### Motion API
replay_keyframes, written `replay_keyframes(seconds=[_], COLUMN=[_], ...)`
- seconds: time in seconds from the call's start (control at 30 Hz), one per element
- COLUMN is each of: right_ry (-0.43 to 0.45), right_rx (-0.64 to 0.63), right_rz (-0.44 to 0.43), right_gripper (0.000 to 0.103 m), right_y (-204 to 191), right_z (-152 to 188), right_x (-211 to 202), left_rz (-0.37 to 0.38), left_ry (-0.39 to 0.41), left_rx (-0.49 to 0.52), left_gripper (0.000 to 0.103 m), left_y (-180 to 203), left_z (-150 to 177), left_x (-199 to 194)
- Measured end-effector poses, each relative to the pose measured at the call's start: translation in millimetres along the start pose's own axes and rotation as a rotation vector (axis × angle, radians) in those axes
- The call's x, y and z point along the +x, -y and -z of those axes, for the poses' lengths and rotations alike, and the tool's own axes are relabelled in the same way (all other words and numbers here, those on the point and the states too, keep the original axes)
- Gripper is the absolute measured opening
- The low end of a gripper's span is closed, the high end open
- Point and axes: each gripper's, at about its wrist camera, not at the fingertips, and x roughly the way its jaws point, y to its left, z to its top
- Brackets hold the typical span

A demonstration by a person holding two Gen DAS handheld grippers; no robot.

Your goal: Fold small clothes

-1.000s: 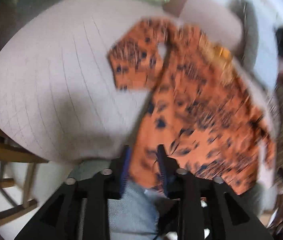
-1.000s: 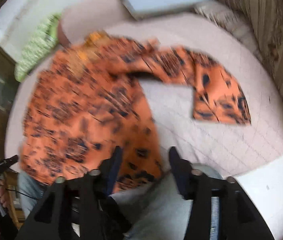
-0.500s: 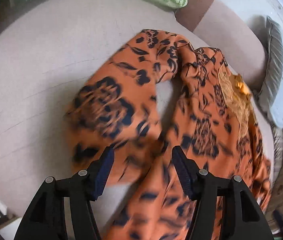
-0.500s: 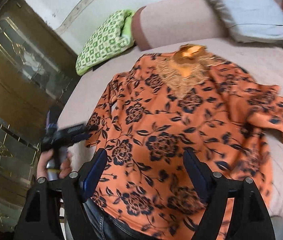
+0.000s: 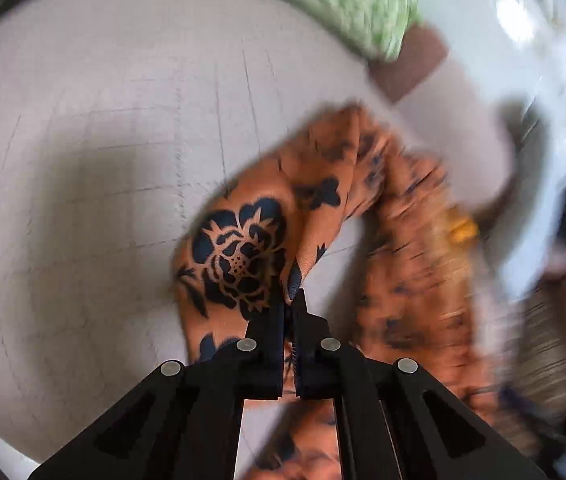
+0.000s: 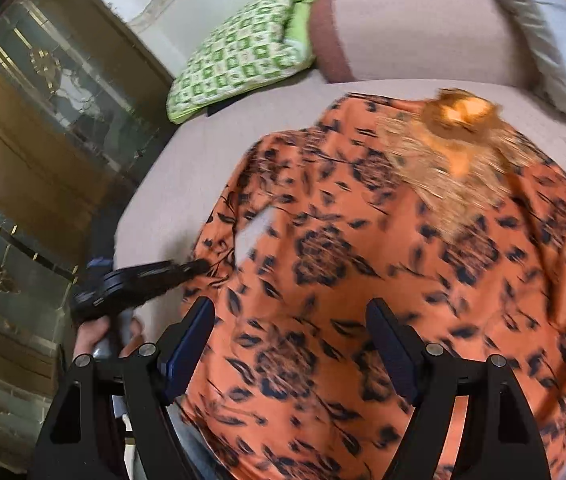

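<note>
An orange top with dark blue flowers (image 6: pixel 383 264) lies spread on a pale pink bed (image 6: pixel 187 160), its neck with gold fringe at the far end. In the left wrist view my left gripper (image 5: pixel 291 300) is shut on a fold of the top's left sleeve (image 5: pixel 243 248) and holds it raised off the bed. It also shows in the right wrist view (image 6: pixel 199 267) at the sleeve. My right gripper (image 6: pixel 291 320) is open and empty above the lower middle of the top.
A green patterned pillow (image 6: pixel 239 52) lies at the head of the bed beside a pink bolster (image 6: pixel 415 28). A grey pillow (image 6: pixel 555 32) is at the far right. A dark wood and glass cabinet (image 6: pixel 43 152) stands to the left of the bed.
My left gripper was open over the left sleeve and has shut on it. My right gripper has stayed open and come closer over the top.
</note>
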Motion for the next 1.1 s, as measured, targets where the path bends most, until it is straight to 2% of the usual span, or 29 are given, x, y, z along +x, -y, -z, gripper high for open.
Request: replay_keyframes(seconds=[0.07,0.1,0.23,0.4,0.5,0.57,0.6,0.63,0.67,0.77,0.9,1.0,1.07,1.1], right_ry=[-0.017,-0.031,-0.079,-0.179,-0.25,-0.293,-0.309,-0.329,-0.333,-0.236,-0.149,-0.101,-0.085,-0.085], right_rx=[-0.007,-0.005,0.048,0.094,0.08,0.03,0.011,0.001,0.002,-0.043,0.012,0.062,0.114,0.179], right_rz=[-0.043,-0.081,-0.216,-0.309,-0.285,-0.198,-0.17,-0.143,-0.144,-0.155,-0.197,-0.204,-0.205,-0.211], right_gripper=[0.08,0.08,0.08,0.08,0.079,0.056,0.018,0.005,0.005,0.006,0.007,0.007,0.008,0.008], right_y=[-11,-18,-38,-76,-93,-103,-105,-107,-107,-108,-75,-34,2,33], right_z=[-12,-20,-51,-92,-113,-120,-121,-120,-119,-116,-96,-73,-52,-37], right_x=[12,21,55,107,137,156,160,162,157,107,43,13,2,5], left_rz=[0.146,0.191,0.239,0.161,0.13,0.12,0.118,0.117,0.126,0.171,0.235,0.239,0.213,0.19], left_ry=[0.029,0.044,0.049,0.056,0.043,0.029,0.025,0.019,0.02,0.028,-0.001,-0.098,-0.192,-0.256], left_rx=[-0.084,-0.108,-0.066,0.124,0.221,0.257,0.261,0.271,0.284,0.342,0.494,0.588,0.627,0.623], left_gripper=[0.001,0.001,0.001,0.001,0.001,0.001,0.001,0.001,0.001,0.001,0.002,0.003,0.003,0.003], left_y=[-21,-26,-20,17,35,47,55,60,62,84,130,159,173,176], left_z=[-3,-5,-1,14,32,40,43,48,52,66,103,135,160,172], left_x=[-35,-50,-81,-101,-112,-106,-104,-108,-115,-141,-168,-153,-124,-106])
